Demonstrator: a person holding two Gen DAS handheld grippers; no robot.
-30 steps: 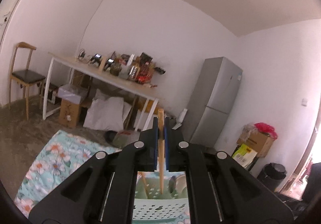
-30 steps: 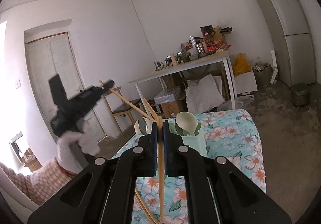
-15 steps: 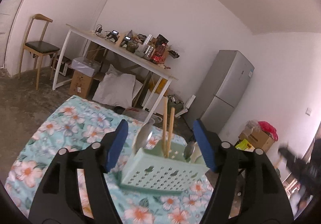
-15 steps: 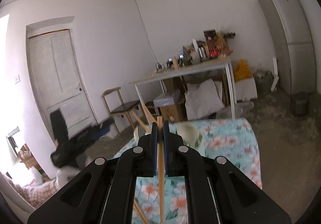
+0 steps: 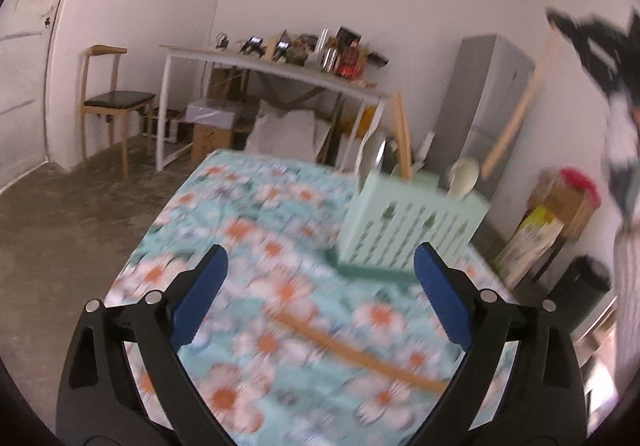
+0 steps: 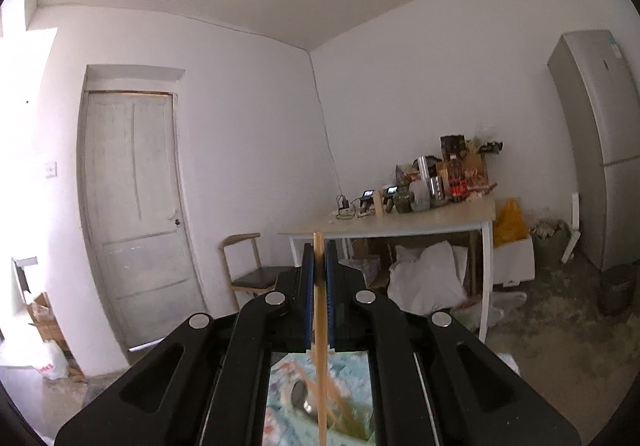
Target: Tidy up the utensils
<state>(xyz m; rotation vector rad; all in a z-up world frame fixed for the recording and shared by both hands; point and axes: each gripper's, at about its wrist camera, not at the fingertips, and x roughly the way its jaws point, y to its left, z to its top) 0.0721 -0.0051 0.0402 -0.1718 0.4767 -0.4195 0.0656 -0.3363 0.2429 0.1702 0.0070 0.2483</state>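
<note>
The left claw (image 5: 320,278), black with blue pads, has its jaws opening wide and nothing between them; it hangs above a counter covered in a turquoise cloth printed with orange and white flowers (image 5: 256,214); the view is blurred. One pale wooden chopstick (image 5: 360,354) lies flat on the cloth, slanting from the middle toward the right blue pad (image 5: 440,298). Beyond it stands a mint-green perforated plastic utensil holder (image 5: 408,226), upright on the cloth near its far right edge; a wooden chopstick (image 5: 401,134), a metal spoon (image 5: 374,150) and a pale cream spoon (image 5: 464,176) stick up out of it.

The right claw (image 5: 608,46) shows blurred at the upper right of the left view, gripping a long wooden chopstick (image 6: 319,318); in its own view the jaws are pinched narrow on that stick, which stands upright between the blue pads (image 6: 308,306) and runs below them. Behind are a white table heaped with clutter (image 6: 400,230), a wooden chair (image 6: 248,274), a white door (image 6: 136,206) and a grey fridge (image 6: 600,146).
</note>
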